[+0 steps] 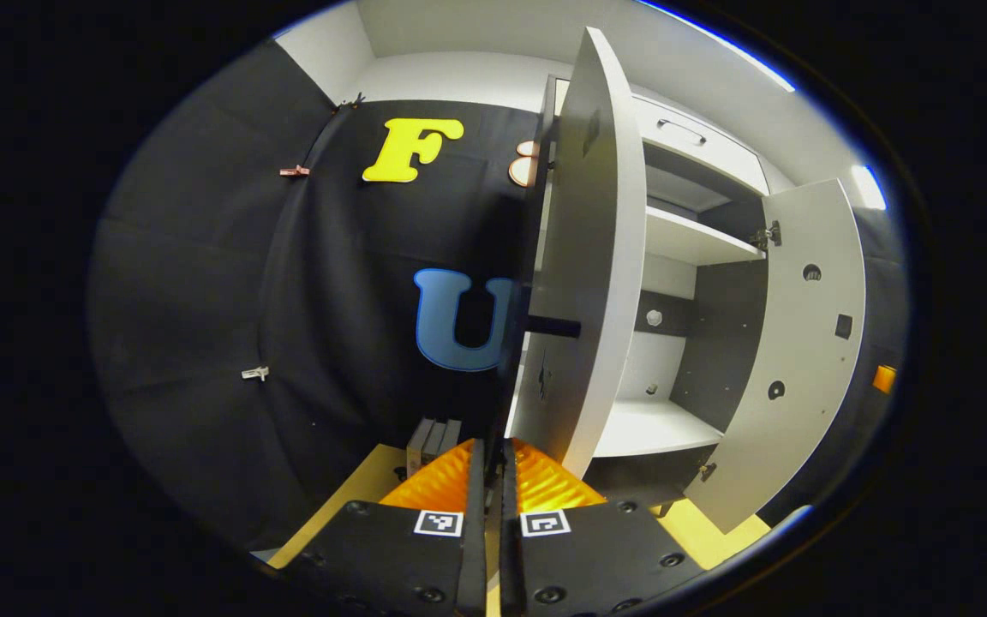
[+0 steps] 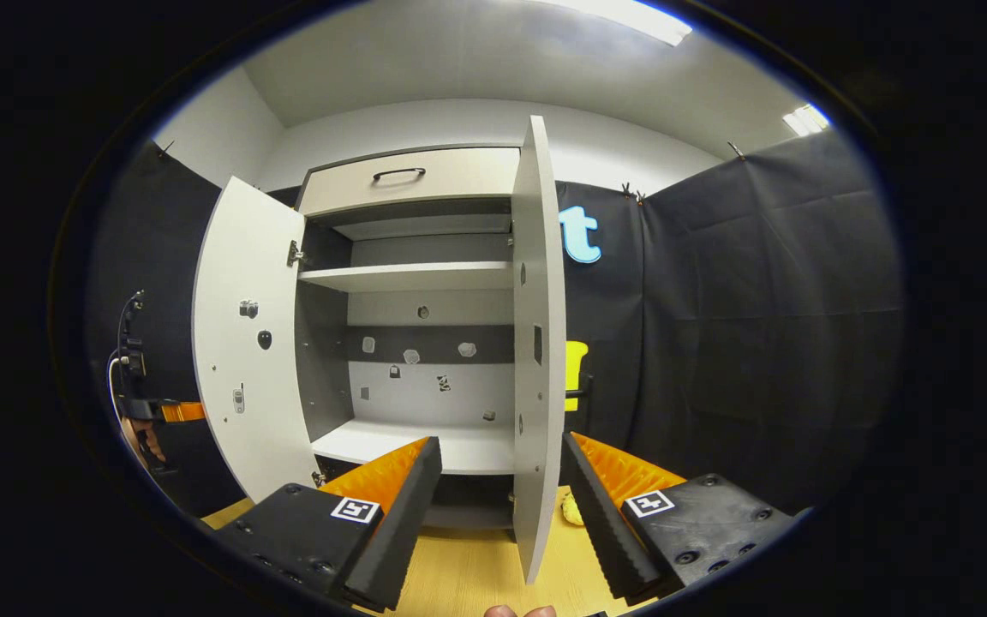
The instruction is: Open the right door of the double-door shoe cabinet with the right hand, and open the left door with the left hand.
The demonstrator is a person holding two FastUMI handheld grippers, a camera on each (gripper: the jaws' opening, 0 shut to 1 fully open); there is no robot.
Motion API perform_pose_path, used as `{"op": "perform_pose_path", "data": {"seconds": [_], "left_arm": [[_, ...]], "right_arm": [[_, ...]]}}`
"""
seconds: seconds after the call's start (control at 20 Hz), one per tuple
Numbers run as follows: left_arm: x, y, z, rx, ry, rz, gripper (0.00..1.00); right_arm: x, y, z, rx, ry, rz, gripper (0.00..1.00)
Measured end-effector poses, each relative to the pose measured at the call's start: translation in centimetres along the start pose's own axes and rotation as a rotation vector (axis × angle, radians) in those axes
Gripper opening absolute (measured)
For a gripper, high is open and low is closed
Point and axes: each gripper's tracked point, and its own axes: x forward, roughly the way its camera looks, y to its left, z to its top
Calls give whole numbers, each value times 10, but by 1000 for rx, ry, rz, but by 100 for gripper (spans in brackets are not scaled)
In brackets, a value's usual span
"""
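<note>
In the right gripper view we see the tall white double-door shoe cabinet [image 2: 412, 343] standing against the black cloth wall, with both doors swung out. Its white right door [image 2: 538, 343] stands edge-on straight ahead of us, and its lower edge sits in the gap between the 2 fingers of the right tool [image 2: 500, 480], which are spread wide apart; neither finger appears to touch the door. The white left door [image 2: 245, 343] hangs open on the far side, showing its inner face with small fittings. Between the doors we look into the cabinet: 1 white upper shelf [image 2: 408, 277], 1 white bottom shelf [image 2: 412, 446], and a grey back panel with a dark band. Above the opening sits a white drawer front with a dark curved handle [image 2: 398, 174]. The cabinet stands on a light wooden surface [image 2: 468, 566]. At the far left edge we see the other tool, small and partly hidden, so there we cannot tell its state.

In the left gripper view the left tool [image 1: 491, 467] has its 2 fingers pressed together with nothing between them. Just beyond its tips stands the open left door [image 1: 588, 257], seen nearly edge-on, with a short dark handle [image 1: 553, 326] jutting from its outer face. The right door [image 1: 802, 343] stands open farther off.
</note>
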Motion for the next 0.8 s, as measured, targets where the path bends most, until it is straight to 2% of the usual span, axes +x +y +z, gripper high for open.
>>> {"op": "perform_pose_path", "data": {"seconds": [0.55, 0.6, 0.65, 0.8], "left_arm": [[-1, -1, 9, 46, -38, -2, 10], [-1, -2, 10, 53, -45, -7, 7], [-2, -4, 11, 59, -51, -13, 12], [-4, -10, 15, 82, -69, -38, 19]], "right_arm": [[-3, -4, 10, 19, -23, -4, 89], [-3, -5, 10, 19, -24, -7, 89], [-3, -6, 10, 20, -25, -10, 89], [-3, -5, 10, 21, -20, -10, 90]]}}
